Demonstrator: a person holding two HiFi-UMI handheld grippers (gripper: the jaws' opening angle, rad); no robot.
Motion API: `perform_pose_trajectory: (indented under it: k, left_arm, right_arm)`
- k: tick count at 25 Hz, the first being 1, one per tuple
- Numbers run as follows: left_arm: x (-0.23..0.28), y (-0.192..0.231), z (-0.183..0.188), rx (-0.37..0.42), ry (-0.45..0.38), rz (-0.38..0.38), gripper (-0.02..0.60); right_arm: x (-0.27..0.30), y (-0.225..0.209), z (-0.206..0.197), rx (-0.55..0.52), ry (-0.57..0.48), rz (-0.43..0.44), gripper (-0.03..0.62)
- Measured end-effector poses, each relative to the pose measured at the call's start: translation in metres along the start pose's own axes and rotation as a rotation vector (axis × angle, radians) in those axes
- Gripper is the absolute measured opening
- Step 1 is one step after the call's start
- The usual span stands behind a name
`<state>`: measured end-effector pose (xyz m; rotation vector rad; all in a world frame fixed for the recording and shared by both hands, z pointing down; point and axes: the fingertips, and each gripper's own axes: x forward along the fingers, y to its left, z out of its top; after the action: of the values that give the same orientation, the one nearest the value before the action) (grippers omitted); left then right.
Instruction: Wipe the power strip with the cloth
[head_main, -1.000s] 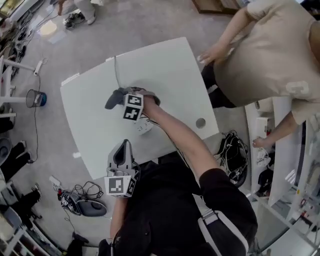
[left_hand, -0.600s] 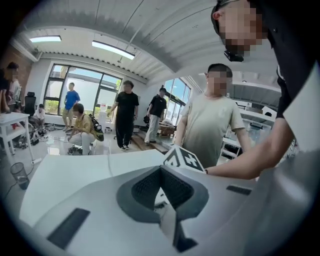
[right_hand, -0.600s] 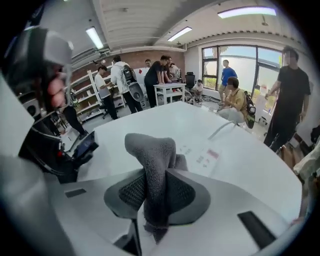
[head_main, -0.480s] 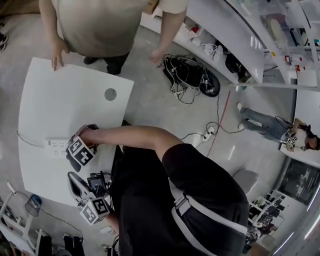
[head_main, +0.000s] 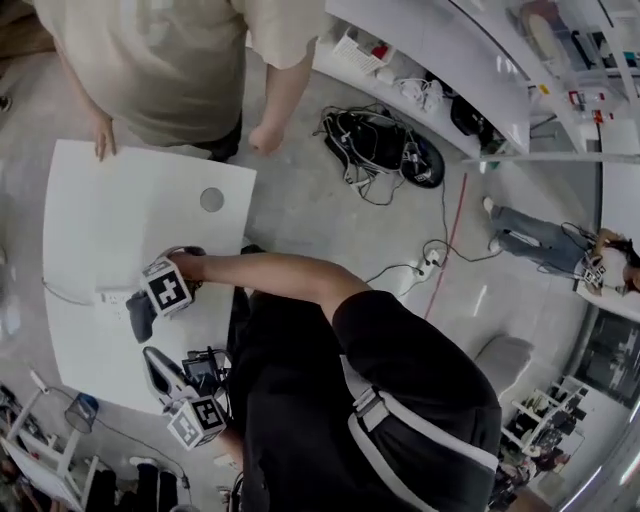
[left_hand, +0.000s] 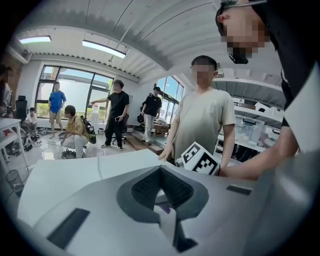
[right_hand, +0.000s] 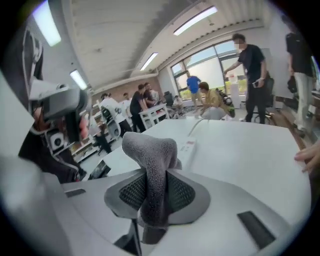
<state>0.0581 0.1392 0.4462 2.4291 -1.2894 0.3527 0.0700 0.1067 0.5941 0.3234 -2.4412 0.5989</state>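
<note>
right gripper (right_hand: 155, 196) – jaws part closed, clamped on a bunched fold of grey cloth (right_hand: 151, 162); the loose end is raised ahead of the pads. left gripper (left_hand: 161, 192) – jaw tips drawn together, nothing held, kept at the near edge of the white table (head_main: 120, 205), apart from the work. power strip (right_hand: 189, 146) – white, laid flat on the table just beyond the cloth, its cable (right_hand: 201, 124) trailing to the far edge. risks noted: the strip is steadied by nothing, so it could be pushed along or swung on its cable under a wiping stroke; the cloth is pinched by one narrow fold and could be dragged out by friction. bystander's hand (head_main: 100, 135) rested on the far edge. obscured: in the head view most of the strip is covered by the right gripper and its marker cube; contact between cloth and strip cannot be confirmed; the strip's sockets and switch are too small to be made out.
</note>
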Motion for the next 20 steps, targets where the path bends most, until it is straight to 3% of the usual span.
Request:
perform_pose_trajectory:
  k: [2, 4, 7, 14, 17, 20]
  left_arm:
    - [0.000, -0.011, 0.002, 0.009, -0.001, -0.002, 0.035]
    - [0.015, -0.015, 0.006, 0.020, 0.013, -0.029, 0.035]
    - [0.029, 0.002, 0.010, 0.030, 0.020, -0.034, 0.035]
    - [0.029, 0.029, 0.024, 0.045, -0.006, 0.085, 0.035]
    - [0.032, 0.043, 0.025, 0.040, -0.008, 0.131, 0.035]
    - [0.018, 0.057, 0.030, 0.014, -0.013, 0.188, 0.035]
  right_arm:
    - [-0.011, -0.023, 0.010, 0.066, -0.048, -0.062, 0.109]
    - [-0.023, -0.074, 0.033, 0.048, -0.125, -0.222, 0.109]
    - [-0.007, -0.123, 0.055, 0.022, -0.089, -0.324, 0.109]
    - [0.072, -0.153, 0.122, -0.266, 0.037, -0.336, 0.109]
    - [0.108, -0.162, 0.118, -0.386, 0.149, -0.331, 0.109]
    - [0.124, -0.144, 0.104, -0.425, 0.223, -0.280, 0.109]
